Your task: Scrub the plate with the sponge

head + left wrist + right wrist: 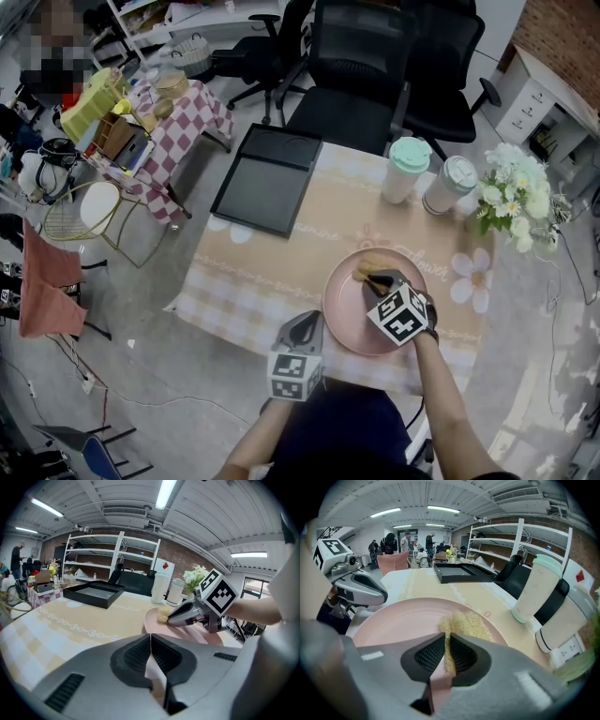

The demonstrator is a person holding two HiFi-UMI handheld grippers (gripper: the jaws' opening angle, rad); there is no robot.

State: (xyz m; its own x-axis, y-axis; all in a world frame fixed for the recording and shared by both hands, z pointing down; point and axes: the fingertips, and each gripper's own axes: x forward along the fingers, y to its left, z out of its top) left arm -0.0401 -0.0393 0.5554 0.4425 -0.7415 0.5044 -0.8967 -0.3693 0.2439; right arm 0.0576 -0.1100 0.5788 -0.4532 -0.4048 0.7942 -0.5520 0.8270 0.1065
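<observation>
The scrubbing step is in hand: the right gripper (446, 638) has its jaws pinched on the near edge of the yellow sponge (467, 620), with a thin strip of it squeezed between the ribbed pads, and the sponge lies flat on the pink plate (401, 625), at the part of it farthest from the person and on the side toward the cups. The plate rests on the cloth-covered table (272, 272) directly in front of the person, and most of its surface looks bare and untouched by the sponge, so the scrub seems to be at its beginning or mid-pass. The left gripper (310, 324) has its jaws brought together with nothing between them; it hovers just beside the plate's near-left rim, and whether it touches the rim cannot be told. The next move probably calls for the right gripper to press the sponge down and sweep it across or around the plate, keeping the pinch firm so that the soft sponge does not slip out. Since the plate is not pinned, a hard stroke might slide it toward the two lidded cups (427, 175) or the black tray (267, 180), so the left gripper may need to brace the rim.
</observation>
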